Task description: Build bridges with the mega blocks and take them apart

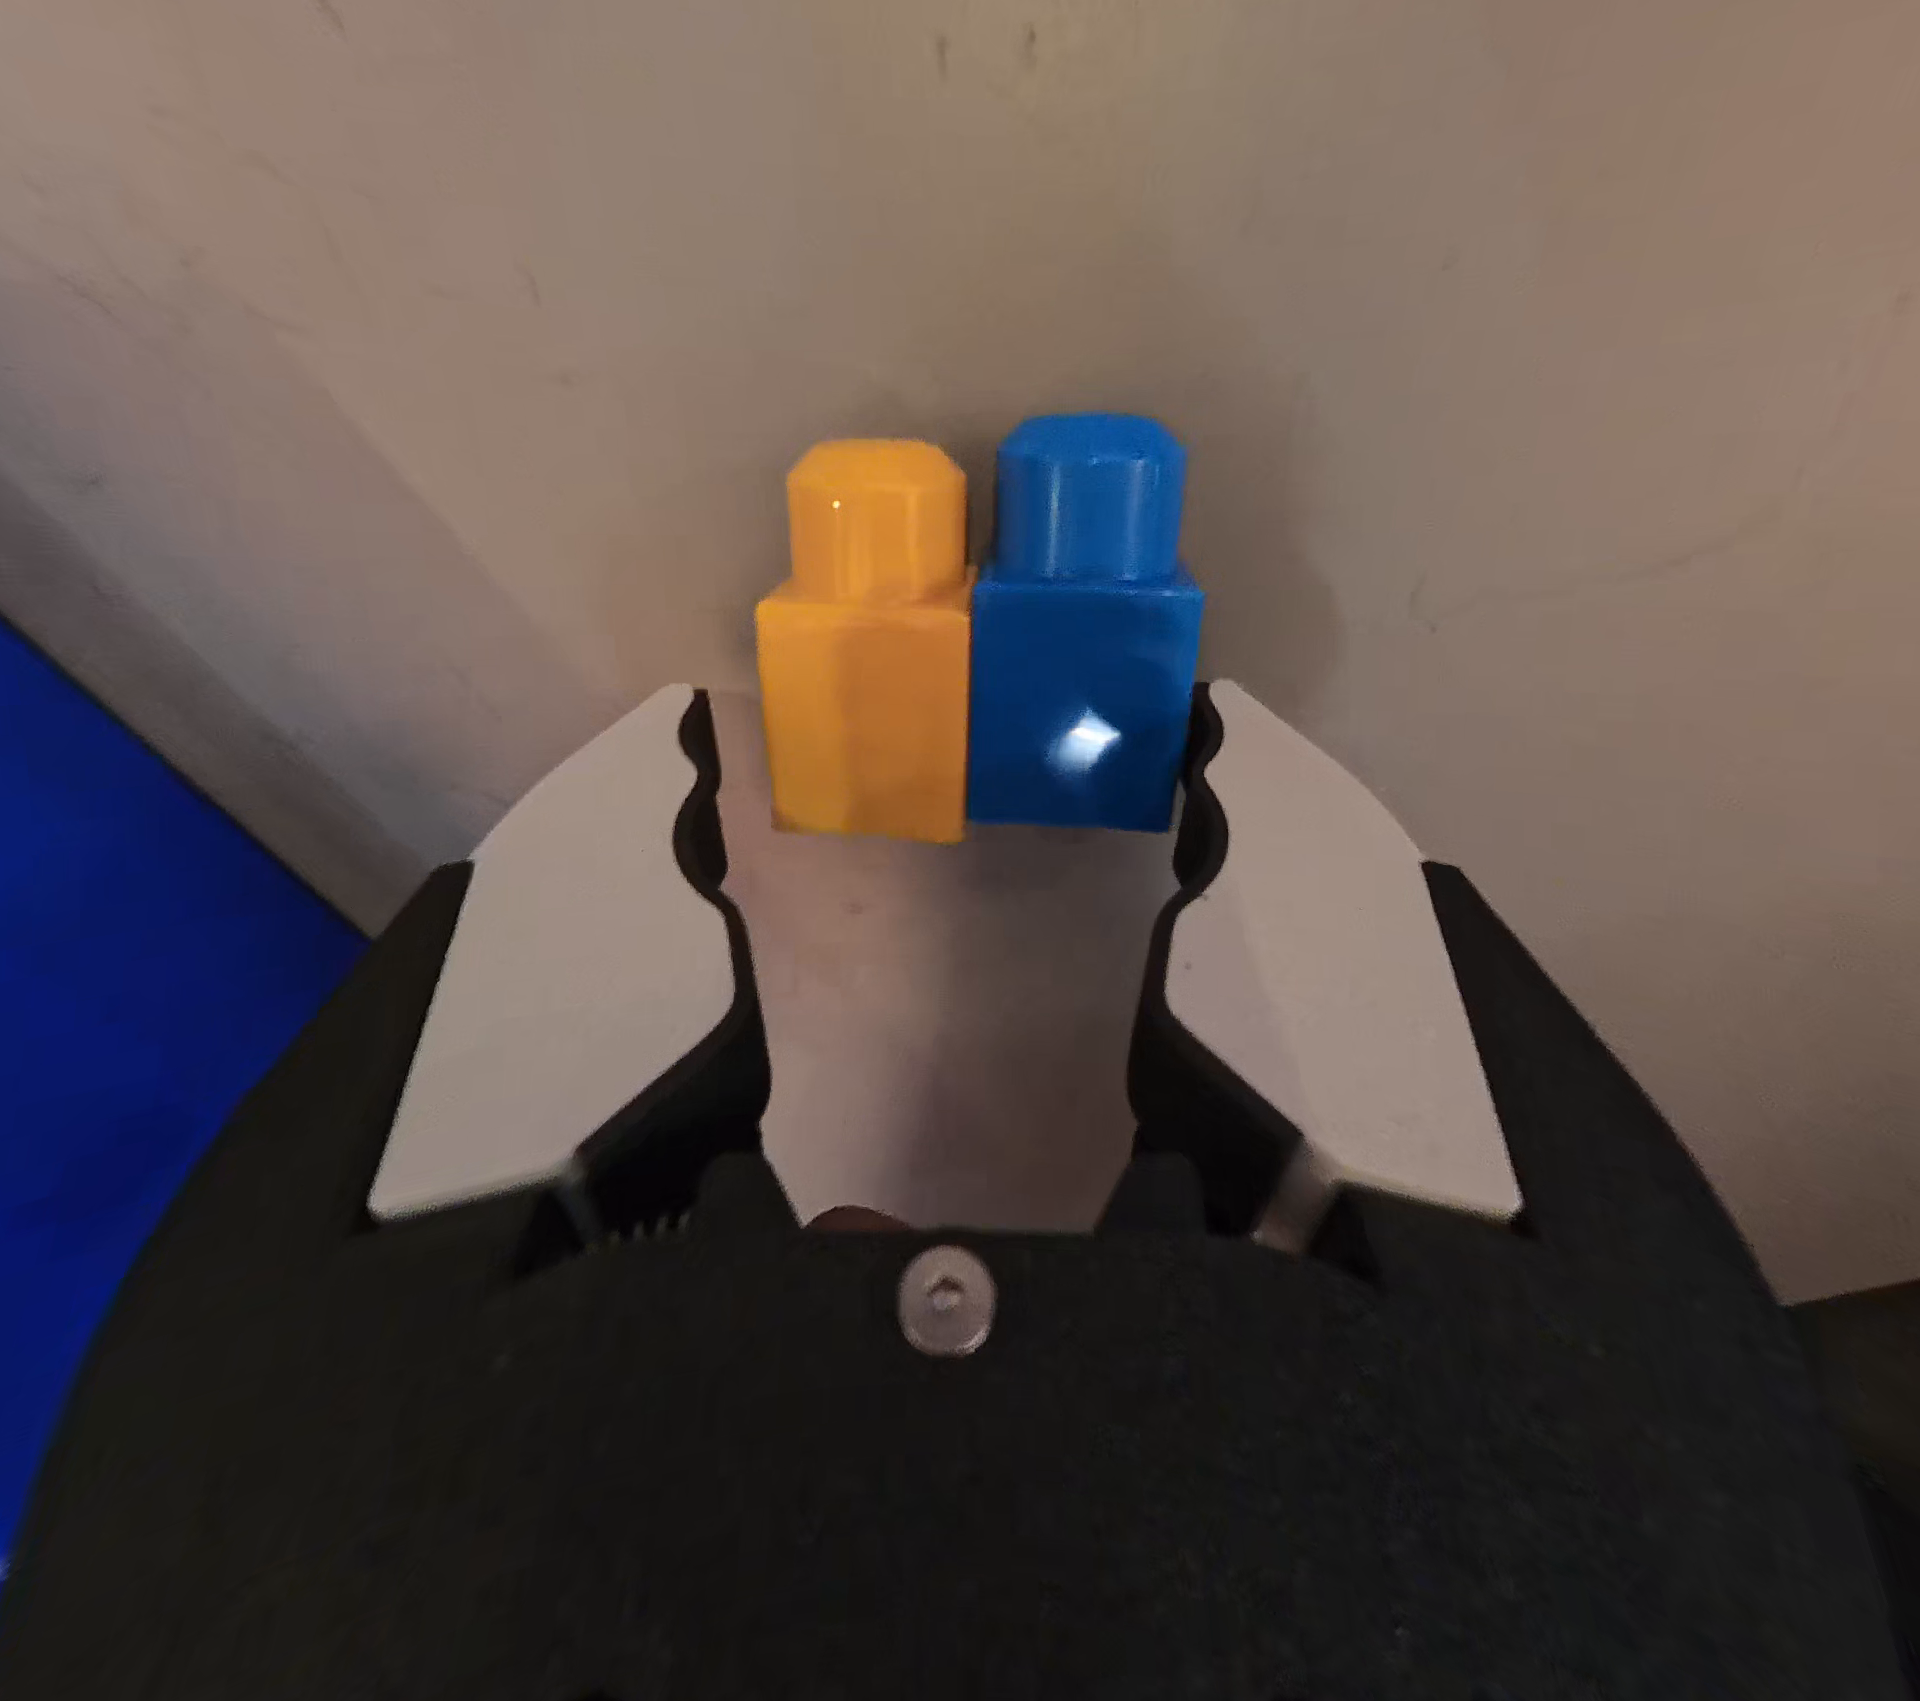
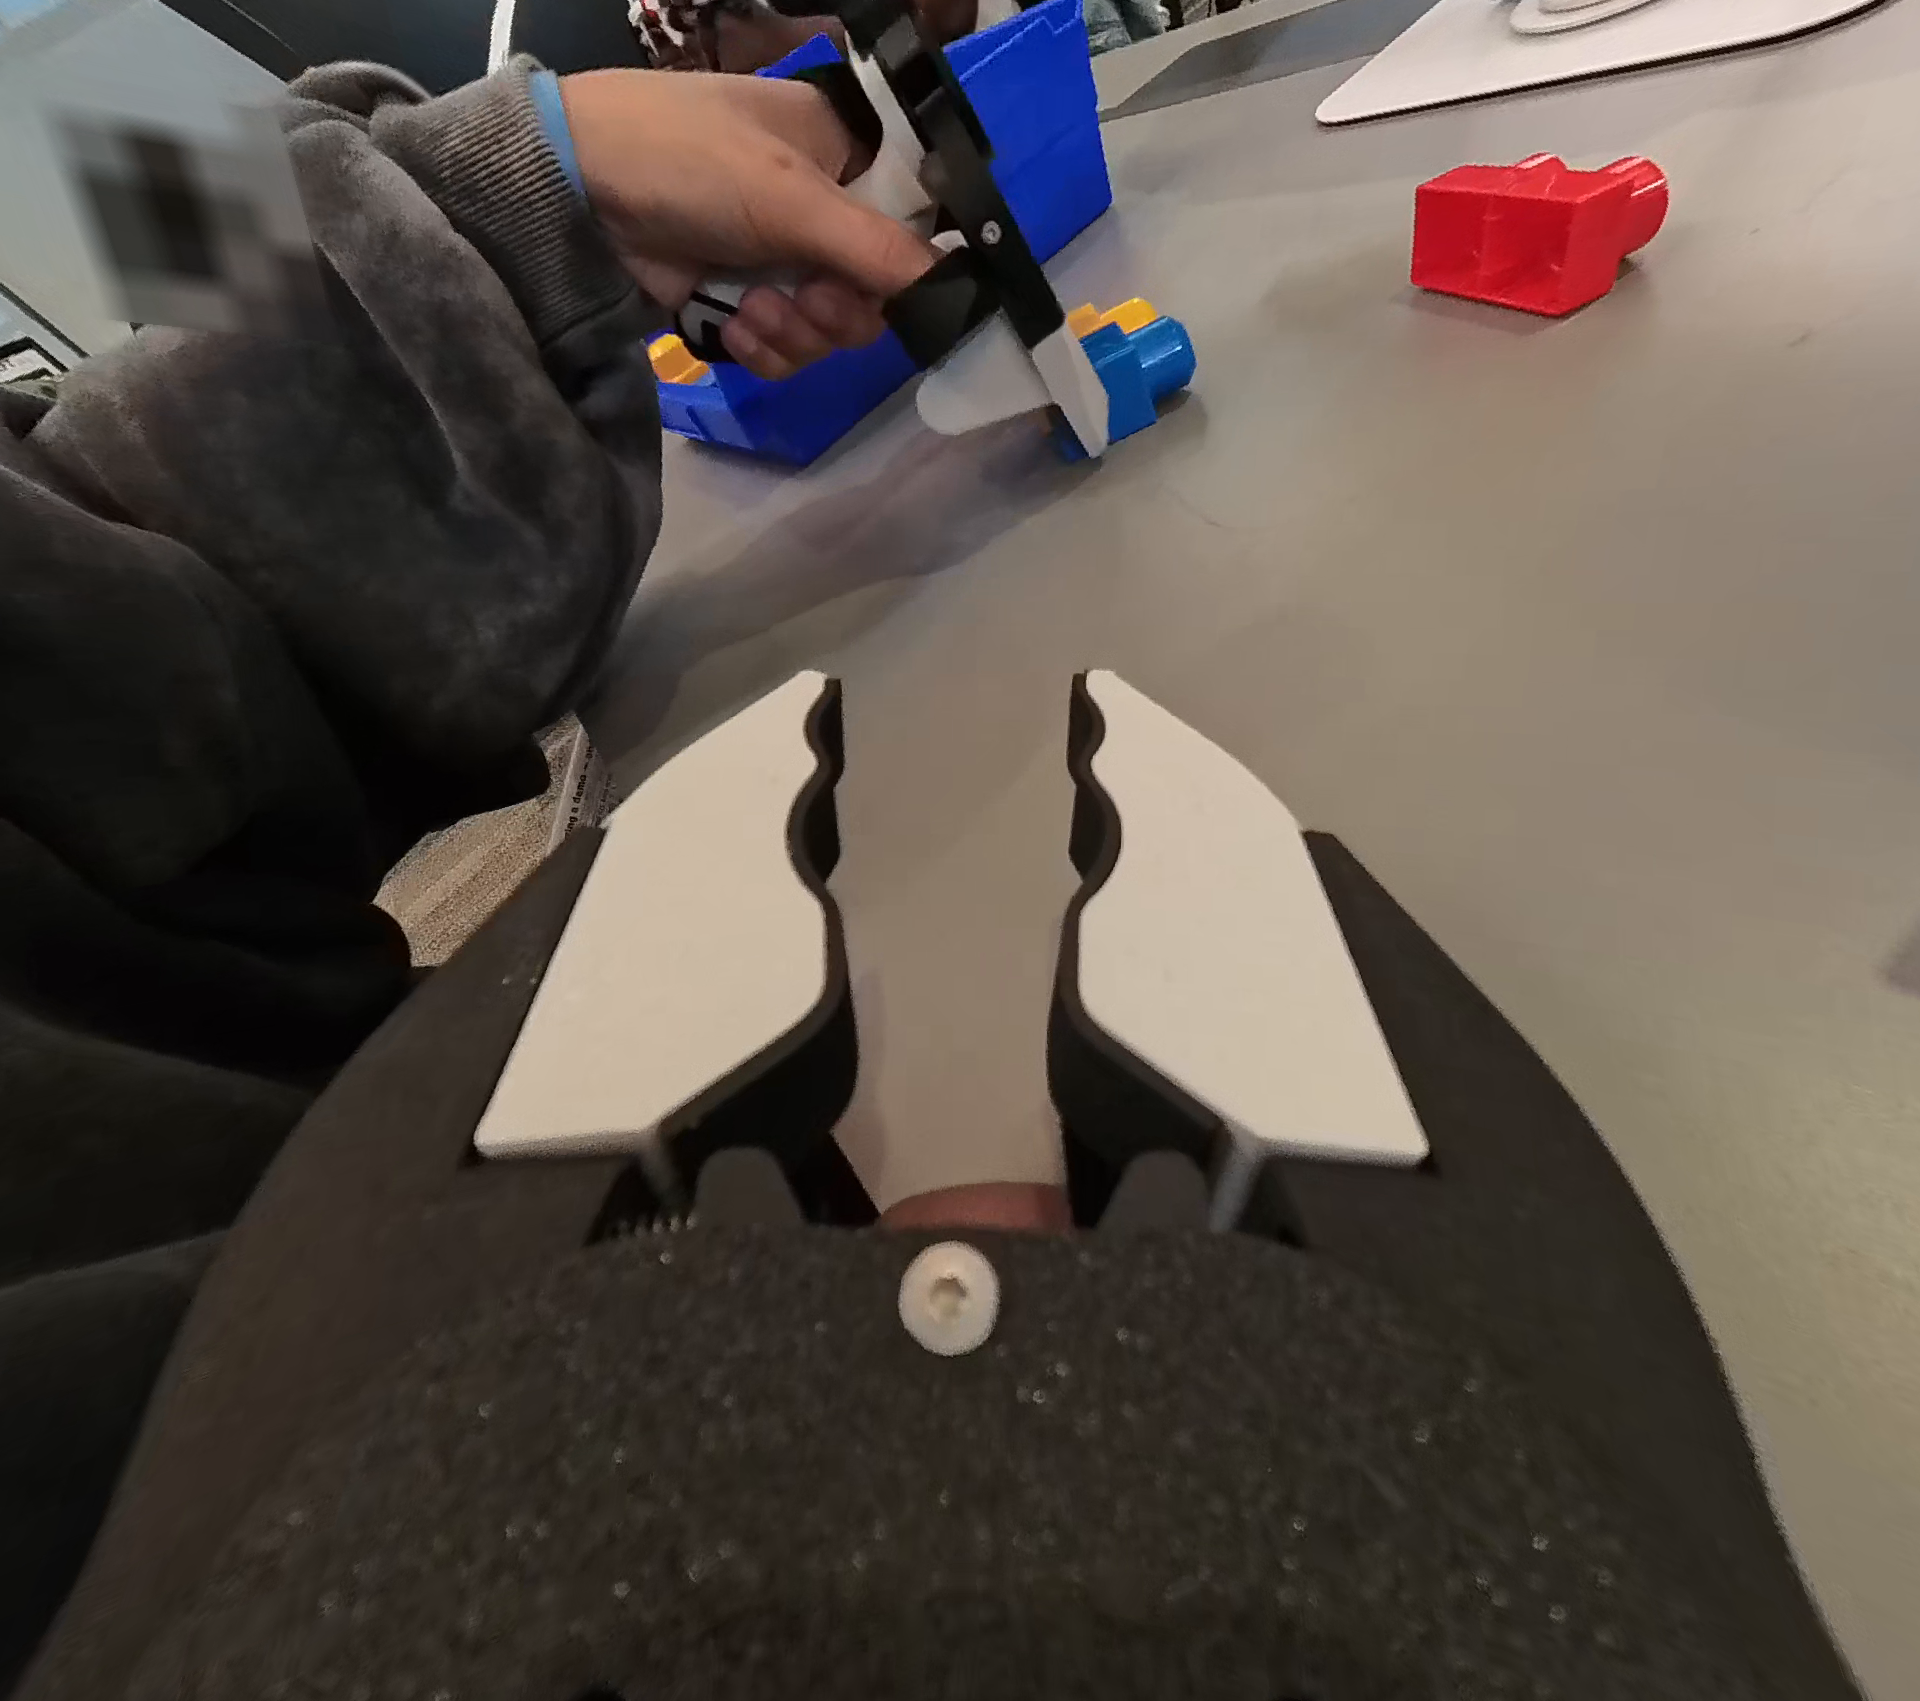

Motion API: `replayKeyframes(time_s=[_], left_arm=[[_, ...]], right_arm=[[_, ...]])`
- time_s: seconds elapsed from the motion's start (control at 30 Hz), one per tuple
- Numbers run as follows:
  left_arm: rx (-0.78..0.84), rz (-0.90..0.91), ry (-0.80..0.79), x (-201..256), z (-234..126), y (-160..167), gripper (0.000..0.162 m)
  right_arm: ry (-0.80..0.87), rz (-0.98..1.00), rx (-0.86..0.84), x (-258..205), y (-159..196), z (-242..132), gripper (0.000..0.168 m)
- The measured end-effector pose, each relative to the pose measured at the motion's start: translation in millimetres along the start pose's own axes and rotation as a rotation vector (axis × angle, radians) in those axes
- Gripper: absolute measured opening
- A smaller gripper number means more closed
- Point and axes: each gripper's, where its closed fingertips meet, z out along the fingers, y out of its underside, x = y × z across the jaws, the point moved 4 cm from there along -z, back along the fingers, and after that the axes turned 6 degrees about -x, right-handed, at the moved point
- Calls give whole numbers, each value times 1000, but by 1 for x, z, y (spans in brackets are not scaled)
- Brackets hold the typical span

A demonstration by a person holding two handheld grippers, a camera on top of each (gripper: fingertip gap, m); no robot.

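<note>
Two blocks, yellow block [image 1: 868, 695] touching blue block [image 1: 1081, 695], lie frame centre between spread jaws of left gripper [image 1: 951, 758]. Red block [image 2: 1527, 238] upper right, apart. Right gripper [image 2: 954, 747] released, empty. No bridge assembled; judged early.

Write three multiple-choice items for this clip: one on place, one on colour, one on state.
1. Where is the red block?
A. in the blue bin
B. alone on the table
C. in the right tool

2. Which colours are the two side-by-side blocks at the left tool?
A. yellow and blue
B. red and green
C. both red

3. How is the right tool?
A. shut on a block
B. open, empty
C. out of view

Answers: 1 B, it lies on the grey table away from the blue bin; 2 A, yellow block, blue block; 3 B, only table shows between its fingers.
</note>
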Motion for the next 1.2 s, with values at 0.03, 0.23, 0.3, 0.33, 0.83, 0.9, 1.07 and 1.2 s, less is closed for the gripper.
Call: replayKeyframes(time_s=[0.03,0.23,0.3,0.33,0.83,0.9,1.07,1.2], left_arm=[[-4,-3,5,1,1,-1,85],[-16,-28,39,6,4,-1,87],[-17,-31,39,7,3,-2,87],[-16,-33,36,6,3,-3,87],[170,-11,158,7,-1,-7,74],[251,10,153,5,-3,-4,74],[547,71,60,-4,-13,6,74],[785,109,14,-2,-23,17,74]], right_arm=[[0,-1,0,0,0,0,42],[-3,9,9,1,-2,-3,42],[-6,15,10,1,-2,-4,42],[-9,17,10,1,-2,-4,42],[-14,18,-3,1,0,-2,43],[-16,24,-2,1,1,-3,43],[-1,12,-2,2,0,-2,43],[4,18,-15,7,-6,3,44]])
